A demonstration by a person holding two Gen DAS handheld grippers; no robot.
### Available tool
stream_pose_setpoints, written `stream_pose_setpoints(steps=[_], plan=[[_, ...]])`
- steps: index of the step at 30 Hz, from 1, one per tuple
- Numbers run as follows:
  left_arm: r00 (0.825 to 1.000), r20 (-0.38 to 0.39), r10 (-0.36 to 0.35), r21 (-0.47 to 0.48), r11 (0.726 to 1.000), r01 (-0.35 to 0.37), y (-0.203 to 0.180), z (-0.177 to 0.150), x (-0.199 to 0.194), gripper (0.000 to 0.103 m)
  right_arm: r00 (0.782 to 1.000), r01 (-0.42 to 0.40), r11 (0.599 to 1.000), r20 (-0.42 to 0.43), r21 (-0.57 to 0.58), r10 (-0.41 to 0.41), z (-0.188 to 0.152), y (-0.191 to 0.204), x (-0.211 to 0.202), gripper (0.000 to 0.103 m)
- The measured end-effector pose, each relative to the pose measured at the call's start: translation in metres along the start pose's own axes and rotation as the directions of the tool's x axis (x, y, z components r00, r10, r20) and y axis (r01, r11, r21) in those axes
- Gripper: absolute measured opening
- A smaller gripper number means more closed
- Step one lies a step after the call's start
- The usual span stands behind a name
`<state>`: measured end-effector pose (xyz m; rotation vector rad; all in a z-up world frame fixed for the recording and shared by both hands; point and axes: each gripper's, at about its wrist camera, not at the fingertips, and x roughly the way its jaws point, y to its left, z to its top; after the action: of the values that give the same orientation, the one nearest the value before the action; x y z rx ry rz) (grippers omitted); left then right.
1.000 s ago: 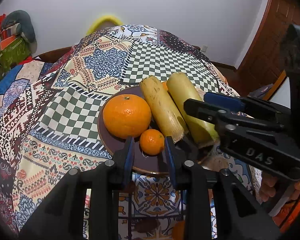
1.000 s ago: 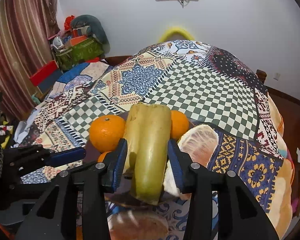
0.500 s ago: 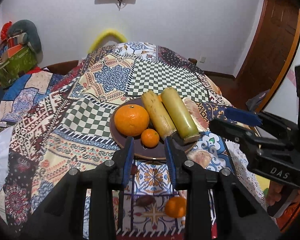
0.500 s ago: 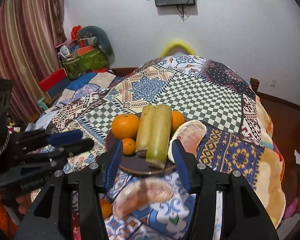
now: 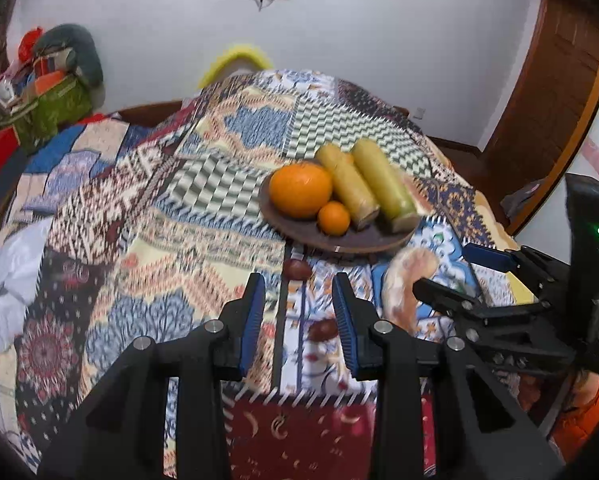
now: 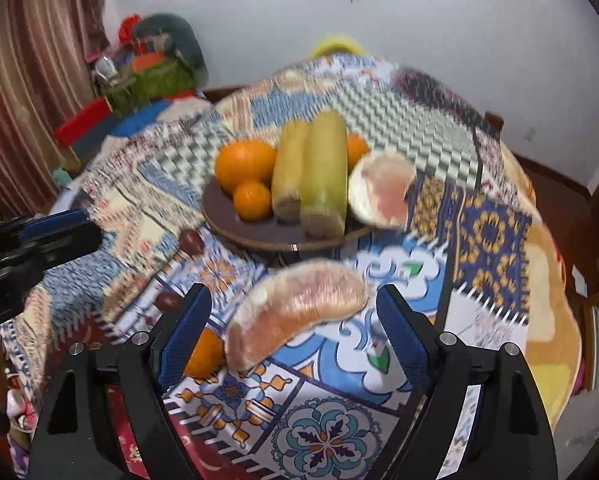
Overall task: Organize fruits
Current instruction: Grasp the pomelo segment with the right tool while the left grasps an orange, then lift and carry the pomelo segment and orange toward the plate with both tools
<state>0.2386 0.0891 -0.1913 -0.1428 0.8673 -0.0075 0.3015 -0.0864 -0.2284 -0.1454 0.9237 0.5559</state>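
A second before, the right gripper (image 6: 293, 330) had been clamped on the pale green cane stalk (image 6: 325, 172) over the brown plate (image 6: 259, 236); now that stalk lay on the plate beside the yellower one (image 6: 289, 170). The jaws, pulled back toward the near edge of the patchwork cloth (image 6: 495, 232), were spreading apart, pressing on nothing. A peeled pomelo wedge (image 6: 299, 300) lay on the cloth just ahead of them, between their lines but apart from both pads. The left gripper (image 5: 299, 312) had drawn back too: the small orange (image 5: 334, 218) that once sat just ahead of its tips now stood well ahead on the plate (image 5: 299, 236). Its jaws were easing apart from nearly closed, empty.

Only the right camera showed the loose orange (image 6: 205, 354) tucked behind its left finger, the second wedge (image 6: 383, 188) leaning on the plate's right rim, and a third orange (image 6: 357, 146) behind the stalks. The left camera showed the door (image 5: 555, 92) far right of its jaws.

The big orange (image 5: 300, 189) looked dimpled and round, the stalks smooth cylinders with fibrous cut ends, the wedge pale pink and curved, its surface glossy. Two small dark red fruits (image 6: 191, 242) lay left of the wedge.
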Motion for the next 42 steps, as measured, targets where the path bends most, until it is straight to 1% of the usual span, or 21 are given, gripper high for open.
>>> stream_pose_setpoints(steps=[5,8,10,14,17,18,19,21,23,24,25,27,30,33,37,40,42], plan=[[0.999,-0.034,0.021,0.007,1.000,-0.021,0.007,-0.012,0.007,0.034,0.997,0.006,0.997,-0.081,0.071,0.000,-0.003,-0.004,0.023,0.083],[0.999,-0.040,0.022,-0.006,1.000,-0.022,0.013,-0.015,0.009,0.034,0.994,0.011,0.996,-0.108,0.085,-0.002,-0.002,-0.003,0.036,0.089],[0.999,-0.041,0.017,-0.019,1.000,-0.018,0.016,-0.016,0.009,0.034,0.994,0.022,0.997,-0.105,0.077,-0.014,-0.001,-0.001,0.038,0.091],[0.999,-0.048,0.010,-0.028,1.000,-0.012,0.016,-0.017,0.010,0.034,0.993,0.045,0.999,-0.109,0.023,-0.043,-0.002,0.004,0.039,0.091],[0.999,-0.049,0.001,-0.022,1.000,-0.002,0.011,-0.019,0.008,0.034,0.993,0.035,0.999,-0.111,-0.009,-0.036,-0.007,0.001,0.035,0.085],[0.999,-0.049,-0.003,-0.018,1.000,0.002,0.009,-0.019,0.007,0.034,0.994,0.019,1.000,-0.107,-0.017,-0.021,-0.009,-0.002,0.031,0.081],[0.999,-0.049,-0.005,-0.015,1.000,0.004,0.007,-0.019,0.007,0.034,0.994,0.012,1.000,-0.108,-0.021,-0.014,-0.011,-0.004,0.030,0.078],[0.999,-0.051,-0.010,-0.006,1.000,0.010,0.003,-0.020,0.006,0.034,0.994,0.007,0.999,-0.112,-0.038,-0.011,-0.017,-0.011,0.022,0.070],[0.998,-0.053,-0.018,0.002,1.000,0.018,-0.003,-0.021,0.005,0.034,0.993,0.015,0.999,-0.113,-0.048,-0.021,-0.024,-0.017,0.013,0.067],[0.998,-0.054,-0.023,0.006,1.000,0.024,-0.007,-0.022,0.004,0.034,0.994,0.015,0.999,-0.112,-0.050,-0.021,-0.026,-0.019,0.010,0.061],[0.998,-0.056,-0.028,0.010,1.000,0.028,-0.010,-0.023,0.004,0.034,0.994,0.014,0.999,-0.111,-0.052,-0.020,-0.031,-0.023,0.005,0.058],[0.997,-0.061,-0.036,0.017,0.999,0.037,-0.017,-0.025,0.004,0.034,0.993,0.010,0.998,-0.114,-0.054,-0.016,-0.037,-0.029,-0.002,0.045],[0.996,-0.074,-0.053,0.032,0.998,0.056,-0.030,-0.028,0.005,0.034,0.993,-0.006,0.999,-0.117,-0.047,0.000,-0.043,-0.038,-0.011,0.043],[0.994,-0.086,-0.066,0.042,0.997,0.070,-0.040,-0.031,0.007,0.034,0.995,-0.010,0.999,-0.095,-0.031,0.007,-0.043,-0.043,-0.023,0.043],[0.989,-0.118,-0.089,0.059,0.994,0.097,-0.057,-0.034,0.017,0.034,0.996,-0.054,0.998,-0.075,0.023,0.055,-0.040,-0.050,-0.033,0.044],[0.987,-0.138,-0.087,0.081,0.992,0.099,-0.066,-0.035,0.026,0.034,0.996,-0.056,0.998,-0.063,0.024,0.057,-0.041,-0.052,-0.035,0.046],[0.987,-0.148,-0.069,0.097,0.992,0.084,-0.071,-0.036,0.033,0.034,0.996,-0.056,0.998,-0.062,0.025,0.058,-0.042,-0.053,-0.035,0.046]])
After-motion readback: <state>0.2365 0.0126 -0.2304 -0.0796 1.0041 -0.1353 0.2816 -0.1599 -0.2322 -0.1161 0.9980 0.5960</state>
